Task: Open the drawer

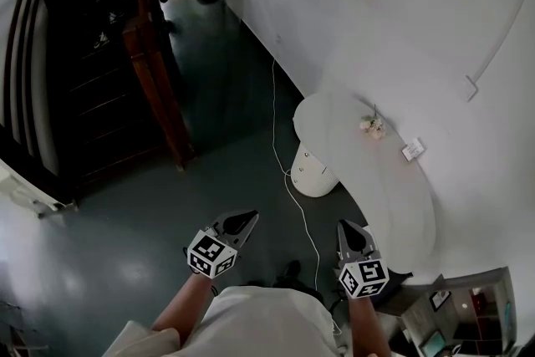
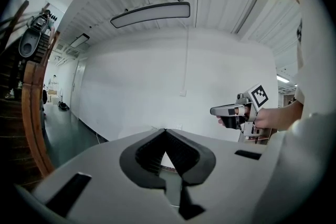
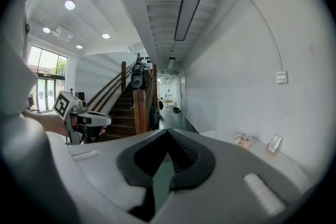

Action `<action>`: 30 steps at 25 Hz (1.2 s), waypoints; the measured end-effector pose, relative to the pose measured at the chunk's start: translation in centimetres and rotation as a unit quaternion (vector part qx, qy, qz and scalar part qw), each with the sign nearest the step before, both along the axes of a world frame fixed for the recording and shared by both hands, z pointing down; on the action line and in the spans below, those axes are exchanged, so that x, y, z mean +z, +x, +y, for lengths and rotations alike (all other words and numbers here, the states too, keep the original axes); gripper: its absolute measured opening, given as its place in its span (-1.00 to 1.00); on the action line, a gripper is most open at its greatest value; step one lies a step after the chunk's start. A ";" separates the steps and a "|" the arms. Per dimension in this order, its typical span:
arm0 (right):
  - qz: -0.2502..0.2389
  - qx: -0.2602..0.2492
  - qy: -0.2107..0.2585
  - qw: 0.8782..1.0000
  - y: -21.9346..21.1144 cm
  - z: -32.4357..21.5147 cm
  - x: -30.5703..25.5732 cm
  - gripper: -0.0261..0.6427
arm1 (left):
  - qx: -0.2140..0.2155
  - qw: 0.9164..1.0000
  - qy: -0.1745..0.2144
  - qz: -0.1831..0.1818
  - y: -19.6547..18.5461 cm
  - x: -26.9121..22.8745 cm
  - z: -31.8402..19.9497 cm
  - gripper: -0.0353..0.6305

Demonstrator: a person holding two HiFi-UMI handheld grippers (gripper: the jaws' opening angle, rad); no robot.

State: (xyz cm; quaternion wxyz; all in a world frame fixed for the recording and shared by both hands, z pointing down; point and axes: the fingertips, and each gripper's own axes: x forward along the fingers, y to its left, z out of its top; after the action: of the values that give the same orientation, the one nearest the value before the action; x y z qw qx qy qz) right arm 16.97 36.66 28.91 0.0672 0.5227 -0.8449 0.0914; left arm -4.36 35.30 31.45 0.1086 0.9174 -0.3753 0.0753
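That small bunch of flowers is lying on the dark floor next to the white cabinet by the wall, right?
Not quite. The small bunch of flowers lies on top of the white cabinet by the wall, not on the dark floor. The head view shows it.

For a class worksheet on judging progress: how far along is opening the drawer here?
Nothing looks done: the drawer front of the white cabinet looks closed. In hand: the left gripper and right gripper, both shut and empty, hang in the air short of the cabinet. Remaining: reach the drawer, grip it, pull it out.
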 end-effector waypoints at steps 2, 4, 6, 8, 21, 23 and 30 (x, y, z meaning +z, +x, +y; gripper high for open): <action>0.001 -0.004 -0.002 1.000 0.0 -0.7 0.2 -0.89 | -0.002 1.000 -0.003 0.001 0.1 0.2 -0.7 -0.88; 0.004 -0.011 -0.005 1.000 0.1 -1.5 0.5 -0.89 | -0.004 1.000 -0.006 0.002 0.4 0.4 -1.4 -0.88; 0.005 -0.018 -0.007 1.000 0.3 -2.7 0.8 -0.89 | -0.008 1.000 -0.008 0.001 0.8 0.8 -2.4 -0.88; 0.007 -0.023 -0.006 1.000 0.8 -4.3 1.2 -0.89 | -0.013 1.000 -0.011 0.001 1.3 1.3 -3.6 -0.88; 0.018 -0.088 -0.019 0.996 4.9 -17.0 2.9 -0.89 | -0.034 0.999 -0.025 -0.003 7.2 3.0 -14.6 -0.88; 0.016 -0.099 -0.026 0.995 5.7 -19.0 3.7 -0.89 | -0.042 0.999 -0.027 -0.002 8.4 3.4 -16.4 -0.88; 0.022 -0.147 -0.060 0.987 7.9 -24.8 7.4 -0.89 | -0.066 0.997 -0.033 -0.009 11.7 5.0 -22.1 -0.88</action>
State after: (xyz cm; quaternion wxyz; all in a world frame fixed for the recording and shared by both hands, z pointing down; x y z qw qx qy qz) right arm 24.89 11.91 36.34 0.1293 0.3897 -0.9040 0.1195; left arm 7.33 13.20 36.48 0.1399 0.8859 -0.4333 0.0885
